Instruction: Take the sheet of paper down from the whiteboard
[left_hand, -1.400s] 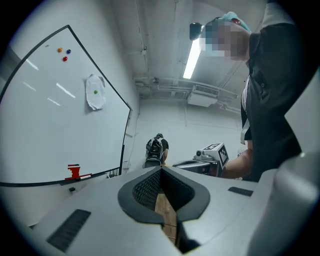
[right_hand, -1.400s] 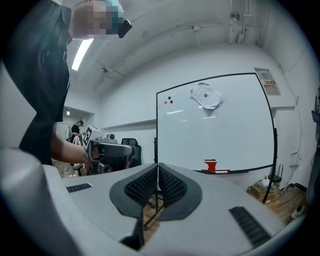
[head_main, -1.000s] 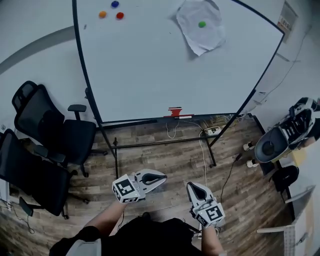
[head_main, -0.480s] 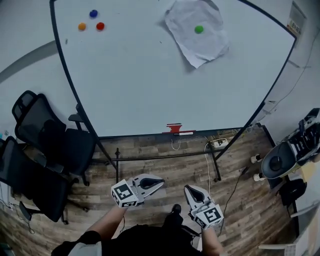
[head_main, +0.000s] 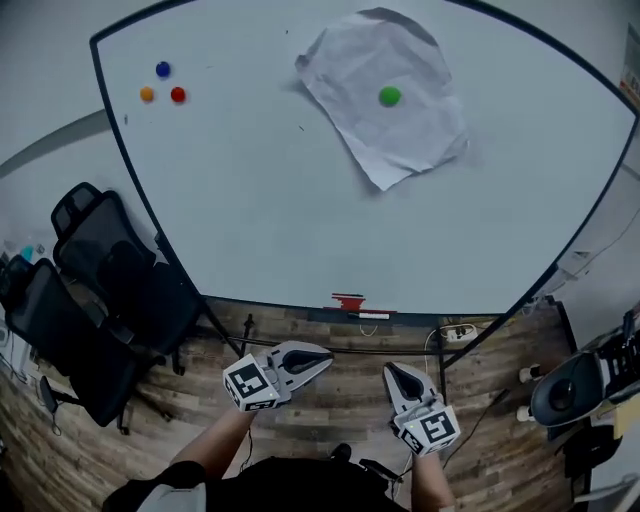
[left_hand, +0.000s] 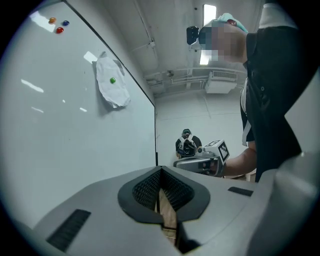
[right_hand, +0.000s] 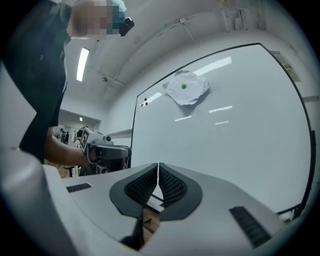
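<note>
Big whiteboard (head_main: 280, 220) in a black frame, filling most of the head view. Wood floor (head_main: 330, 390) below it. Two black office chairs (head_main: 110, 300) at lower left, beside the board's left edge. Crumpled sheet of paper (head_main: 410, 145) up on the board, right of centre near the top, one corner pointing down, pinned by a green magnet (head_main: 390, 96) near its middle. Left gripper (head_main: 322, 357) and right gripper (head_main: 392, 369) low in front of the board, side by side, well apart from the paper. Both clenched, pads together, nothing between them. Small red item (head_main: 348, 301) on the bottom ledge. Blue magnet (head_main: 163, 69), orange magnet (head_main: 147, 94), red magnet (head_main: 178, 95) clustered at the board's upper left, well apart from the paper.
</note>
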